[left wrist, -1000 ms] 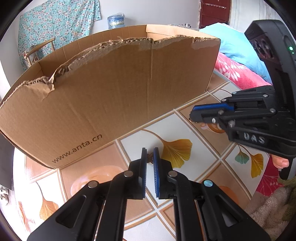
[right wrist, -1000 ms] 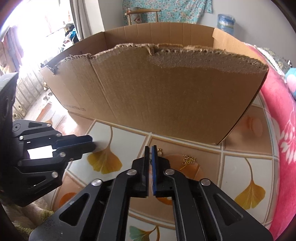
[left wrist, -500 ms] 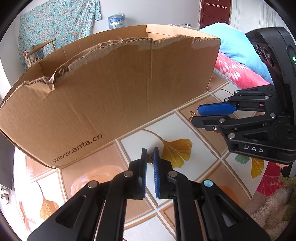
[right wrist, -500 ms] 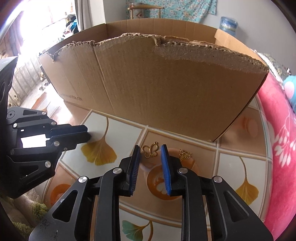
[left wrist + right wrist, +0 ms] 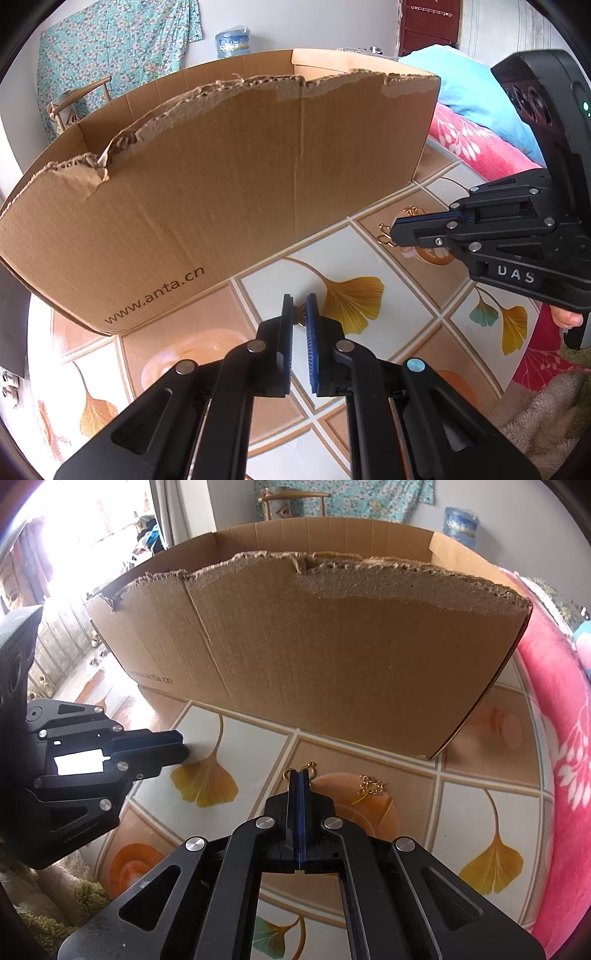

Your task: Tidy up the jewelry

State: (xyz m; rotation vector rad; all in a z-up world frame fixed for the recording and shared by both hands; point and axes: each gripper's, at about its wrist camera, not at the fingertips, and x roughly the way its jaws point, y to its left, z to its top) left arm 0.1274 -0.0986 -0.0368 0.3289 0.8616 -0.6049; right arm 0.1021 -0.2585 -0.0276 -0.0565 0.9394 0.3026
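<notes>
Gold trinket mostly between pads

both tools are matte black plastic. the left hand-held gripper has two angular arms with open triangular cut-outs, leading to flat fingers lined with ribbed blue pads. round silver screw heads mark the arm joints, and one pale blue round cap sits on the right arm. the right hand-held gripper has the same black arms, silver screws and blue pad edges. seen from the left wrist view, its side carries raised white letters reading "das", a tall black housing above with two round recesses and a small green light. a bare fingertip shows under that housing.
</notes>
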